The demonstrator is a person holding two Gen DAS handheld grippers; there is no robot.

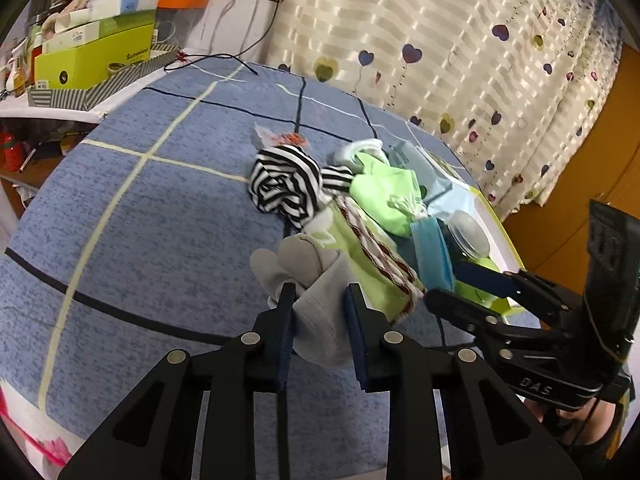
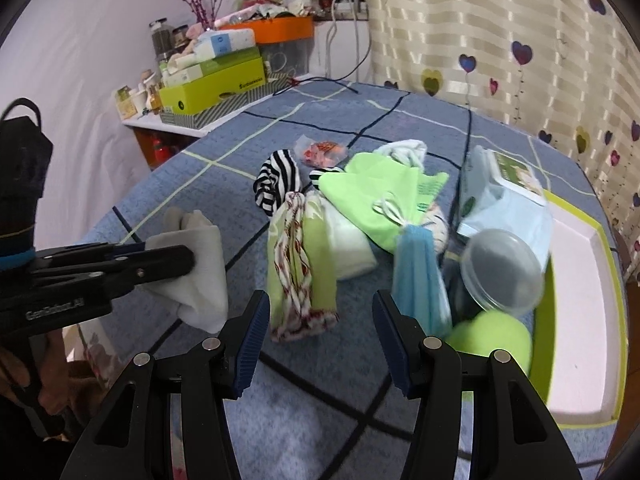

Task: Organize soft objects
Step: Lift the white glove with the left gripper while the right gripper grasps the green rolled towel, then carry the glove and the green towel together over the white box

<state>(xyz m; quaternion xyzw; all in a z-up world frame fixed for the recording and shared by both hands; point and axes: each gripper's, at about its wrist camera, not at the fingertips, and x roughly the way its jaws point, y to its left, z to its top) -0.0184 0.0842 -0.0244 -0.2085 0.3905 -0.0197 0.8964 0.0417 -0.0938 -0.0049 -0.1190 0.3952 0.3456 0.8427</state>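
My left gripper [image 1: 320, 300] is shut on a pale grey sock [image 1: 316, 320], which hangs lifted off the blue bedspread; the right wrist view shows the same sock [image 2: 200, 264] pinched in that gripper [image 2: 188, 258] at the left. My right gripper [image 2: 320, 308] stands open with nothing between its pads, above a green sock with a red-and-white braided band [image 2: 298, 268]. In the left wrist view it [image 1: 444, 280] reaches in from the right. Behind lie a black-and-white striped sock [image 2: 276, 184], a lime green cloth [image 2: 372, 196] and a blue cloth [image 2: 420, 272].
A green-rimmed white tray [image 2: 580, 280] sits at the right with a clear lidded tub [image 2: 504, 268], a green ball [image 2: 492, 340] and a pale blue packet [image 2: 508, 204] at its edge. A cluttered side table with green boxes [image 2: 212, 88] stands at the back left. A heart-print curtain [image 2: 500, 40] hangs behind.
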